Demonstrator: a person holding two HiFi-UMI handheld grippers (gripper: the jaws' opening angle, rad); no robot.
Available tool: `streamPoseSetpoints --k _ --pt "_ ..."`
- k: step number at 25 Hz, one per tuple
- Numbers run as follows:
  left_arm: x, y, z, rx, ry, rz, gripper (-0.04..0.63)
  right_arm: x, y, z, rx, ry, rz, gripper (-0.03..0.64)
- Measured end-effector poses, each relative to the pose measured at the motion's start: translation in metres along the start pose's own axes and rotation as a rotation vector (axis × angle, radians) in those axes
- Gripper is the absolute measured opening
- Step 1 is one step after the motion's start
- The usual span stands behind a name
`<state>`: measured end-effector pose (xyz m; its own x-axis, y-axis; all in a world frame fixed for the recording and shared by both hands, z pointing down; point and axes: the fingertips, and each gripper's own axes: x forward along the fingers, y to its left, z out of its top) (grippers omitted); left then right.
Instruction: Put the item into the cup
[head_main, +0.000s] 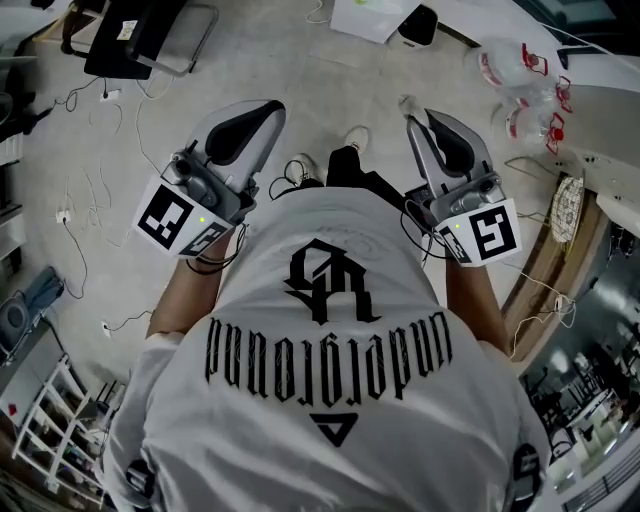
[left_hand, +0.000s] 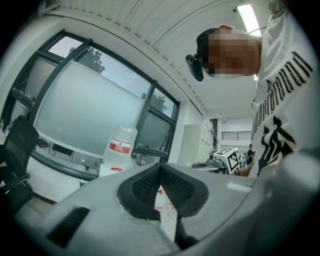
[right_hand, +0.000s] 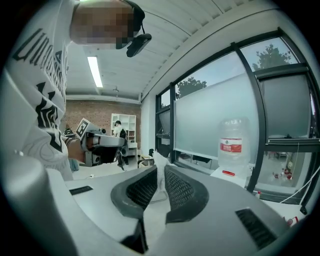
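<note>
Left gripper (head_main: 268, 110): held out over the floor (head_main: 120, 200), pointing away from the person. Its own view shows the jaws clenched tip to tip with nothing between them. Only a water jug (left_hand: 120, 146) and a big window (left_hand: 85, 110) show far behind. Empty.

Centre: the person's white T-shirt (head_main: 330, 350) with black print fills most of the head view. Loose cables (head_main: 80, 250) lie on the floor off to the left.

Right gripper (head_main: 414, 120): about level with the left one and well apart from it. Jaws pinched on a thin white item (right_hand: 159, 161), which looks like crumpled paper or film; can't tell which. It pokes out past the jaw tips, and the head view shows the same white scrap at the tip. Only a small part of it seems caught between the pads.

Far right: what looks like the edge of a worktop (head_main: 553, 262), with clear plastic bags (head_main: 515, 75) further off.

Cup: not in any view. The item is in the right jaws, in the air over the floor.

Step, as judged: carry phase. The item is picked but not delivered, and neither gripper points at a target.

Next move needs:
- Find the cup first, probably by turning toward the worktop.
- Bring the right gripper over the rim, tip down.
- Let go only once the item is inside the mouth.

A light scrap may cling to a pad or drift, so release low. The left gripper is free to steady the cup.
</note>
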<state>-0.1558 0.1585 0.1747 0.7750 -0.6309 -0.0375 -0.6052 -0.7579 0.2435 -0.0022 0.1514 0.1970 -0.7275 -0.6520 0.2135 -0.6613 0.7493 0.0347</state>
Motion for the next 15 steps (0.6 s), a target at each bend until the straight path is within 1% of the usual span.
streamPoseSetpoints --k 2,6,10,15 --pt "0.005 0.004 0.0 -0.009 -0.003 0.016 0.014 0.003 -0.008 0.0 0.004 -0.006 0.011 0.048" --pt "0.023 0.009 0.0 -0.004 0.005 0.038 0.014 0.007 -0.029 0.001 0.006 -0.014 0.028 0.048" --pt "0.052 0.012 0.0 0.008 0.013 0.05 0.014 0.005 -0.059 -0.001 0.011 -0.015 0.034 0.048" --pt "0.095 0.03 0.001 0.018 0.014 0.076 0.014 0.012 -0.1 -0.004 0.019 -0.015 0.037 0.048"
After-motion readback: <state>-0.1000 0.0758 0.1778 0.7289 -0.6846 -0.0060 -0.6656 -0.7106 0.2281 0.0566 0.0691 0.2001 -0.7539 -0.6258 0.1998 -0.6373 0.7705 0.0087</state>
